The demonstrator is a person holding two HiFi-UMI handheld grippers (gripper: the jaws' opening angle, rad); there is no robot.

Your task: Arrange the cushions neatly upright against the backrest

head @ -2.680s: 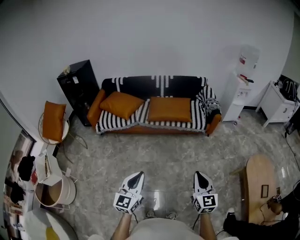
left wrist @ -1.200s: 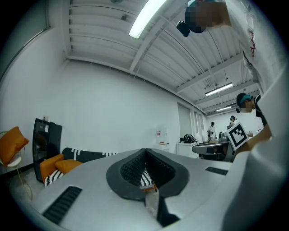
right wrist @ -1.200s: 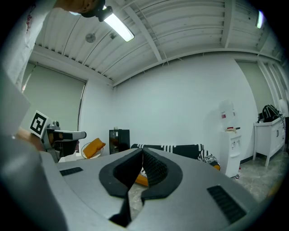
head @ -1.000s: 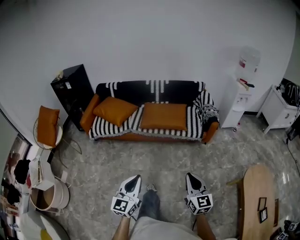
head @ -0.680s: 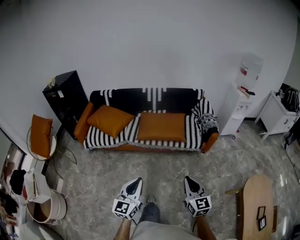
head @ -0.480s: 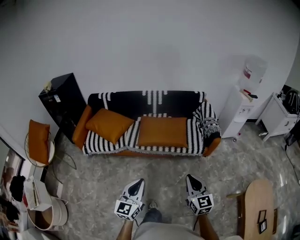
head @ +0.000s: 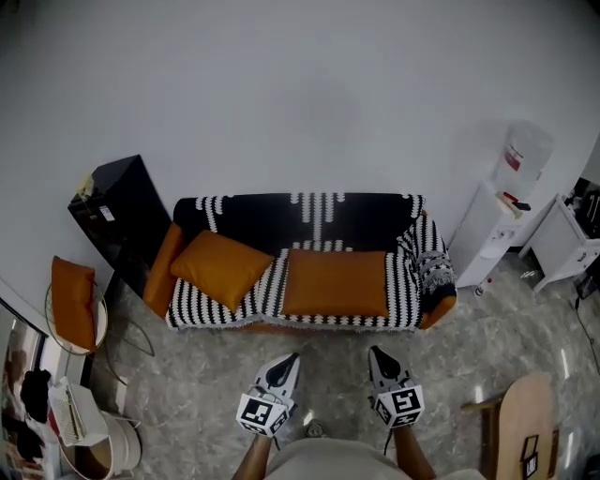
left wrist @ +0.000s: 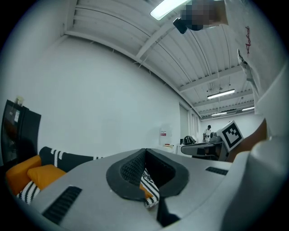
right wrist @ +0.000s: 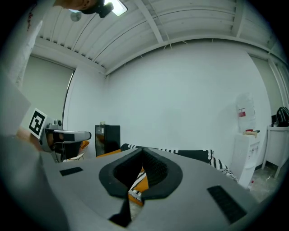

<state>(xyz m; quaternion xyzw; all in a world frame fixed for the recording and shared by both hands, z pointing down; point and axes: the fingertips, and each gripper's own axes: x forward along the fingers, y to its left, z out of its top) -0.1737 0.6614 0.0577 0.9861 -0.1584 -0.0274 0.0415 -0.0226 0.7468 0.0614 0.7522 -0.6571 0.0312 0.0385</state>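
Left fingers: we see the left gripper (left wrist: 145,152) with its jaws pressed together and nothing held. Only a sliver of striped throw (head: 270,283) and orange shows past the notch.
Right fingers: the right gripper (right wrist: 142,155) is closed the same way and is empty.
Where we hold them: in the head view both grippers point level at the sofa (head: 161,274). They are over the marbled floor (head: 187,384), well apart from the sofa and touching nothing.
Cushions: the left cushion (head: 222,267) lies tilted on the left seat, near the armrest. The right cushion (head: 336,282) lies flat on the right seat. Neither stands against the backrest (head: 272,214).
Head view only: we get the whole sofa from above, a third cushion (head: 73,302) on a round chair (head: 101,326), and a wooden table (head: 520,422) at the lower right.
Gripper views only: we see the ceiling lights (left wrist: 169,6) and a distant person (left wrist: 209,131). Each gripper view also catches the other gripper's marker cube (left wrist: 231,134).
Shared views: the black cabinet (head: 117,211) and the water dispenser (head: 506,202) appear in both the head view and the right gripper view.
Since earlier: the sofa now sits lower and larger in the head view. The table has slid toward the frame's edge. The cushions lie as they did.
Count: two grippers; three orange cushions, two on the sofa and one on the chair; one sofa; one cabinet; one dispenser.
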